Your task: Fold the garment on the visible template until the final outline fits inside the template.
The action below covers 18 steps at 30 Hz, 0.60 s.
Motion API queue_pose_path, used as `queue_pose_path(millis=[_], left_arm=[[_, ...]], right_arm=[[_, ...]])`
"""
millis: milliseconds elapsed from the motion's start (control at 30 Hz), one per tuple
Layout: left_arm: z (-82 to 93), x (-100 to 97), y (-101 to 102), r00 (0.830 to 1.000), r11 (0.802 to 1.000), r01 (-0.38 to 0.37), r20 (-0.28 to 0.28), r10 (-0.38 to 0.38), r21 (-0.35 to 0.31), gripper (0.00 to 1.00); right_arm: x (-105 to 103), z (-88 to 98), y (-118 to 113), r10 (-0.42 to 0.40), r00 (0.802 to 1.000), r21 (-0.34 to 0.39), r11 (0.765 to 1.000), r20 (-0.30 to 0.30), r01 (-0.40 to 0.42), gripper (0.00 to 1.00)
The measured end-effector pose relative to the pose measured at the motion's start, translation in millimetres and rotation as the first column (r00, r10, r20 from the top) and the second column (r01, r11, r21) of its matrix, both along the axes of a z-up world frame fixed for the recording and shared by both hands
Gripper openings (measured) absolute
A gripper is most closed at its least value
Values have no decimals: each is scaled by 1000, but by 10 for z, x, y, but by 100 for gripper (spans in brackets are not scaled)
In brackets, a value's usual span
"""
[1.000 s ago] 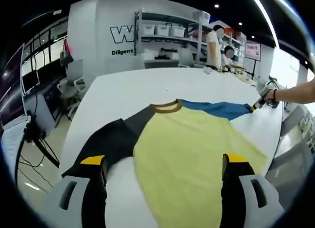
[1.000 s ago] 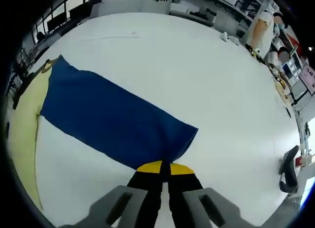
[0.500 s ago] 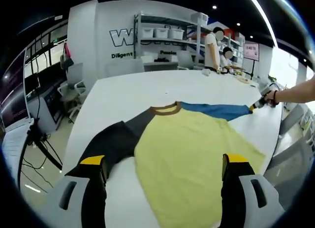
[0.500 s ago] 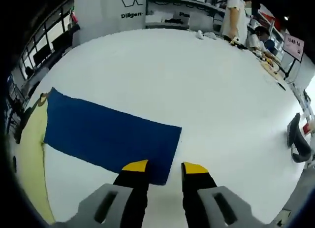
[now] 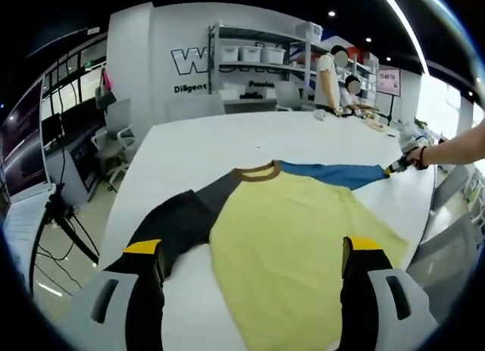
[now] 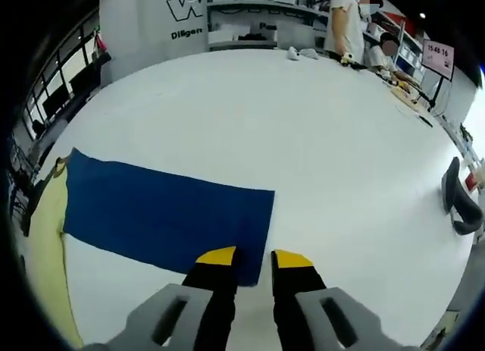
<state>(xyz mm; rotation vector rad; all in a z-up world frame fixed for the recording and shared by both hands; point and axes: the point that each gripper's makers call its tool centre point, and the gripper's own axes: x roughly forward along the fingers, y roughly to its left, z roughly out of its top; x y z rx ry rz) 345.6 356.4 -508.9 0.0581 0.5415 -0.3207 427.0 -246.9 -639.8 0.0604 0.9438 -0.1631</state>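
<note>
On smooth white table (image 6: pixel 326 154), flat yellow shirt (image 5: pixel 295 237), blue rectangular sleeve (image 6: pixel 167 214), left tongs (image 5: pixel 250 252) wide, right tongs (image 6: pixel 254 256) slightly parted, both empty.

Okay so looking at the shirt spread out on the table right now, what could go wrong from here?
1. The right gripper has its jaws open around the blue sleeve cuff corner; closing there may catch only a thin edge that slips out mid-fold.
2. The yellow body lies near the white table's near edge, so a pull toward the person could drag the hem off.
3. The left gripper hangs open above the shirt, pinning nothing, so the garment may slide.
</note>
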Motion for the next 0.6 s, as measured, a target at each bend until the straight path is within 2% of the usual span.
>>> queue_pose_path(millis=[100,233,367,533,600], left_arm=[[-5,-18,1,1000,1000,-1,-5,1,-1,99],[-3,-32,4,1000,1000,-2,-6,2,-4,99],[-16,-51,7,1000,1000,-2,-13,2,-8,99],[-30,-82,-28,1000,1000,21,-22,-21,-3,99],[-3,-85,-76,999,999,30,-19,-30,-41,99]], right_arm=[[1,-2,-24,-25,1000,4,1000,-9,25,9],[32,-5,32,11,1000,-17,1000,-16,-11,0],[42,-3,34,18,999,-17,1000,-30,-19,0],[43,42,56,-91,996,96,991,-7,91,0],[75,103,80,-142,990,162,977,16,137,0]])
